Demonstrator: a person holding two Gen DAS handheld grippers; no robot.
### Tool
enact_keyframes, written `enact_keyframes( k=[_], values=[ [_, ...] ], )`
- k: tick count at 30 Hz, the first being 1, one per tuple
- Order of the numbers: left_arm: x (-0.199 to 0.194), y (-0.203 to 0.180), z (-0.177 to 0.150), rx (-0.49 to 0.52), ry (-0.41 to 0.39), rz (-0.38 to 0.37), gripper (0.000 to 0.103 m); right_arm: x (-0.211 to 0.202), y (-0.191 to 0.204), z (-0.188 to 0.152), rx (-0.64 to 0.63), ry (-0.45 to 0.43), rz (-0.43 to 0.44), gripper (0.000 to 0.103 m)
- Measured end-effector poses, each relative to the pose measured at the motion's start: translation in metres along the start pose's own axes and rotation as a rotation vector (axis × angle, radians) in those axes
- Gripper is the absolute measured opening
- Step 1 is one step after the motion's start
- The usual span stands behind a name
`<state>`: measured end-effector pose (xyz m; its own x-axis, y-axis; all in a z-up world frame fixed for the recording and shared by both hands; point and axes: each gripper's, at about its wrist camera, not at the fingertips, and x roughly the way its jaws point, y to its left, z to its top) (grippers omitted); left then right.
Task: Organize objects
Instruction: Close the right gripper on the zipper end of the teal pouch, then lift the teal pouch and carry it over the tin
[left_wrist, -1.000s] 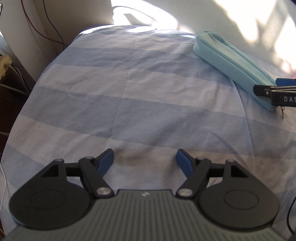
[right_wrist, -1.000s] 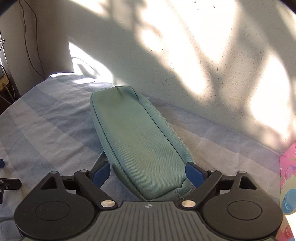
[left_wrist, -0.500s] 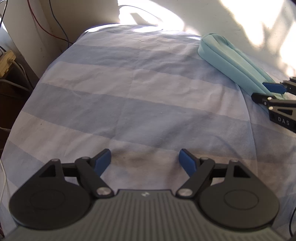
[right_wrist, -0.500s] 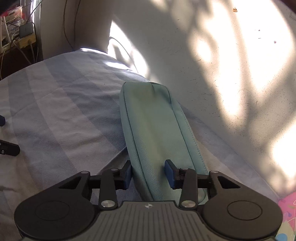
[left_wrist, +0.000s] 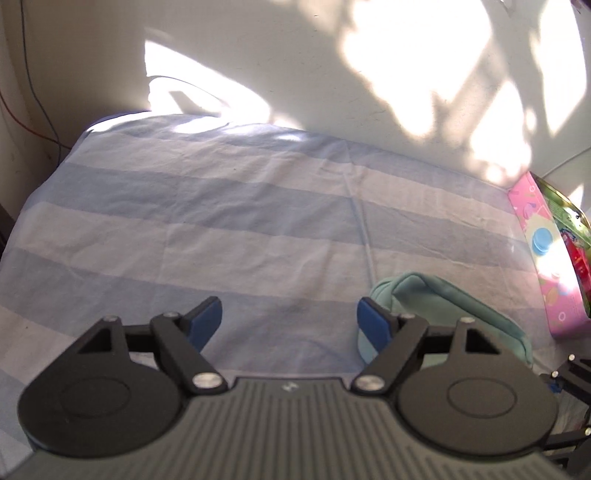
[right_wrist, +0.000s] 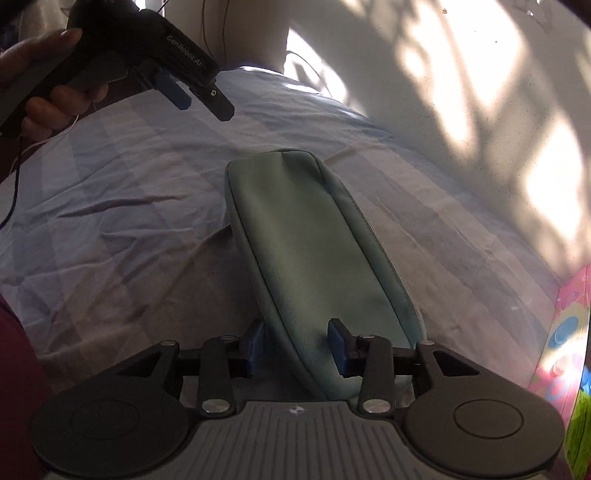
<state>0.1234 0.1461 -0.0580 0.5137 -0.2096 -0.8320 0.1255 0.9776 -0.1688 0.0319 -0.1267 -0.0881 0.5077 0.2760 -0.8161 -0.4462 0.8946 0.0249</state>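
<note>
The teal pouch lies lengthwise on the blue-striped sheet, its near end pinched between the blue pads of the right gripper, whose jaws have just been easing wider yet still press its sides. From that gripper the pouch runs toward twelve o'clock. The left gripper hangs above the sheet with jaws spread wide and nothing between them; the pouch sits at its three o'clock. A pink box lies beyond, near the sunlit wall.
</note>
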Motion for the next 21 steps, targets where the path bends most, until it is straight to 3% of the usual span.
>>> enact_keyframes(
  k=[4, 8, 10, 14, 15, 21],
  values=[
    [0.014, -0.033, -0.001, 0.094, 0.037, -0.053, 0.082, -0.017, -0.032, -0.021, 0.415, -0.067, 0.007, 0.061],
    [0.028, -0.054, -0.01, 0.178, 0.072, -0.037, 0.08, -0.005, -0.058, -0.041, 0.737, -0.065, 0.034, 0.061],
    [0.035, -0.057, -0.015, 0.195, 0.096, -0.029, 0.073, 0.004, -0.064, -0.044, 0.834, -0.065, 0.067, 0.061],
    [0.042, -0.05, -0.025, 0.138, 0.106, -0.099, 0.059, 0.02, -0.062, -0.039, 0.878, -0.051, 0.071, 0.062],
    [0.042, -0.048, -0.027, 0.119, 0.109, -0.12, 0.051, 0.02, -0.059, -0.035, 0.856, -0.05, 0.056, 0.062],
    [0.035, -0.053, -0.035, 0.099, 0.103, -0.094, 0.049, 0.019, -0.049, -0.03, 0.724, -0.026, -0.01, 0.046]
  ],
)
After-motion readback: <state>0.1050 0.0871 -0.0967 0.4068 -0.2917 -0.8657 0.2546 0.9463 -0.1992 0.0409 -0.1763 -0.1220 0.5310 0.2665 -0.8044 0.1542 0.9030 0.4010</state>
